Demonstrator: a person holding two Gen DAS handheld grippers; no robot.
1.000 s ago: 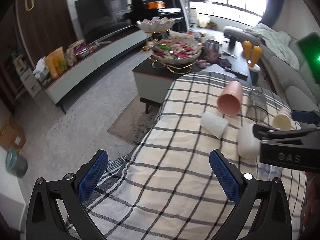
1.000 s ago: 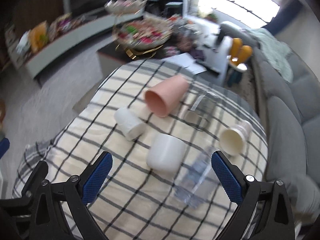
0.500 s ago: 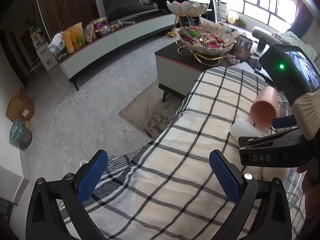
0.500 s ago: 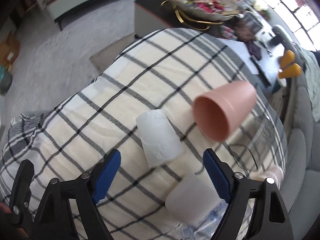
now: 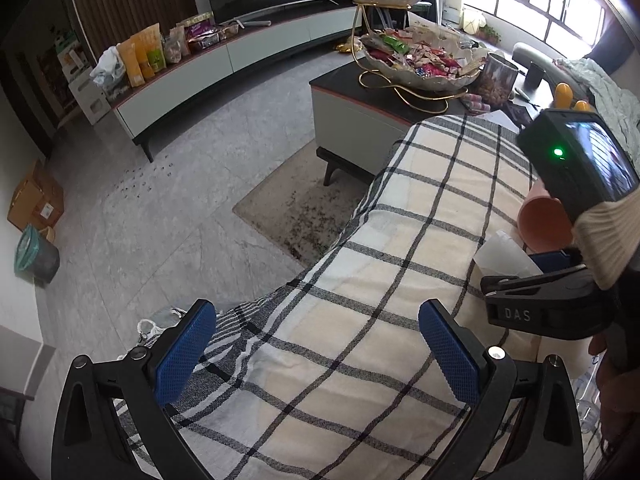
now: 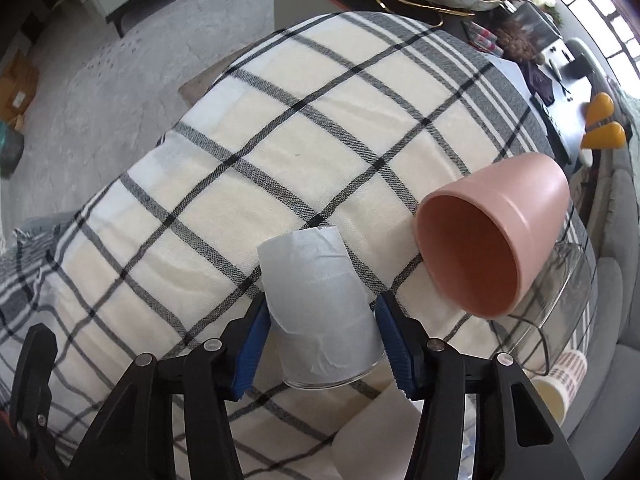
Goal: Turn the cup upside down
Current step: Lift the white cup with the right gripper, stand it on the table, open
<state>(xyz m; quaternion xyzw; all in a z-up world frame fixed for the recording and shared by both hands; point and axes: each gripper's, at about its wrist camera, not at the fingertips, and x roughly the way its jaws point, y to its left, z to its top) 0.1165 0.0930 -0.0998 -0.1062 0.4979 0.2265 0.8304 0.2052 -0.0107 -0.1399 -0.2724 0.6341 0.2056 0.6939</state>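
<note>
Here, the scene in short lines.

Right gripper (image 6: 322,342): its two blue pads are pressed on both sides of the frosted plastic cup (image 6: 320,314), so it is clamped on the cup.

Frosted plastic cup: it lies on its side on the plaid blanket (image 6: 248,152), with the closed bottom pointing away from the camera and the open rim pointing toward it, between the fingers. In the left wrist view the same cup (image 5: 502,254) is seen only partly, just in front of the right gripper (image 5: 548,264).

Left gripper (image 5: 316,354): its blue pads stand far apart with nothing between them; it hangs over the near edge of the blanket (image 5: 400,280), well apart from the cups.

Pink cup (image 6: 496,236): it lies on its side just beside the frosted cup, on the right, with the open mouth turned toward the camera. I cannot tell if the two cups touch.

Glass container (image 6: 560,292): clear, it lies behind and under the pink cup, touching it as far as I can see.

Paper cup (image 6: 560,380): with a pattern, it lies on its side at the right edge, near the glass container.

White cup (image 6: 384,432): only a part shows under the right gripper, near the bottom edge.

Candy bowl (image 5: 420,62): it stands on a gold stand on the dark coffee table (image 5: 360,92) beyond the blanket.
</note>
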